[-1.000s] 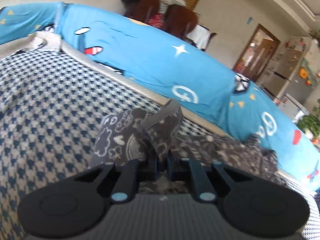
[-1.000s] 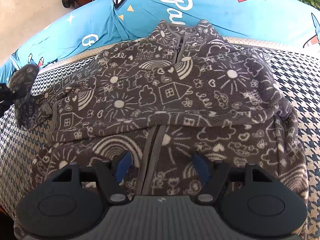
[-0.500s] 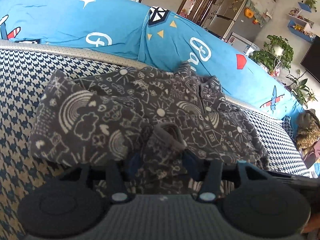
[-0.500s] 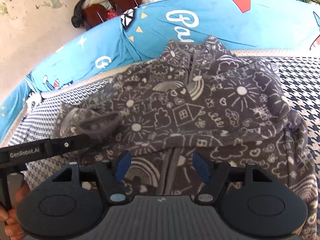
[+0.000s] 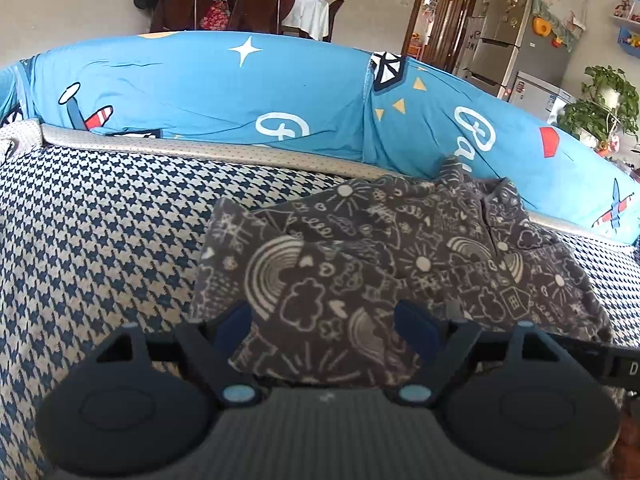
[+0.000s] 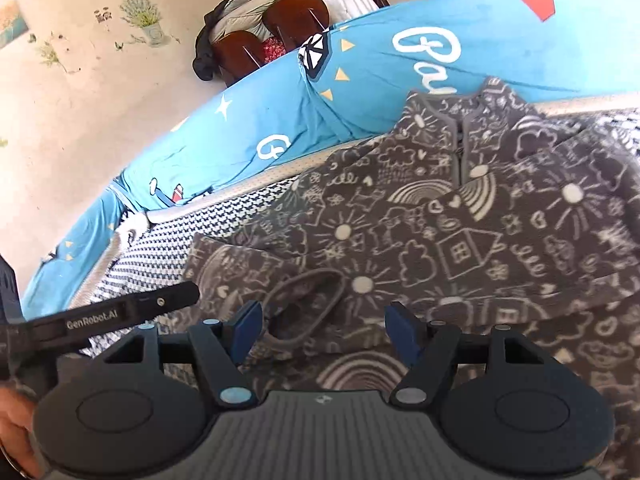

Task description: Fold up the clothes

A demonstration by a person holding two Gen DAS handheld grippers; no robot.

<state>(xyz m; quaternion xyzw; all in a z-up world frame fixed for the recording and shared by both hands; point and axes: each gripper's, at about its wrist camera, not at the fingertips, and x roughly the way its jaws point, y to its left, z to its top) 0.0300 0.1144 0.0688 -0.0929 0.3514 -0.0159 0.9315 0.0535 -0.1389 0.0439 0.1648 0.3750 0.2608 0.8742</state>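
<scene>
— Sofa (image 5: 100,232) filled both views, checked seat low and blue cushions (image 5: 200,92) across the top. Where was the jacket (image 5: 400,264)?

— Spread on the seat, right of centre in the left view, collar up against the cushions. A second before, the left gripper (image 5: 326,326) pinched a sleeve off at the left side; now that sleeve (image 6: 304,308) lay across the chest, cuff at lower centre of the right view.

— So the fold was made?

— Judging by that, yes, one sleeve in. The other side and the bottom hem probably remained.

— And the fingers?

— Left jaws were opening, cloth under them, pads not pressing it. The right gripper (image 6: 322,326) stood moderately wide, holding nothing, cuff just beyond its tips.

— Their poses?

— Both tilted down toward the cloth. A hand (image 6: 14,436) showed at the lower left edge of the right view.
</scene>
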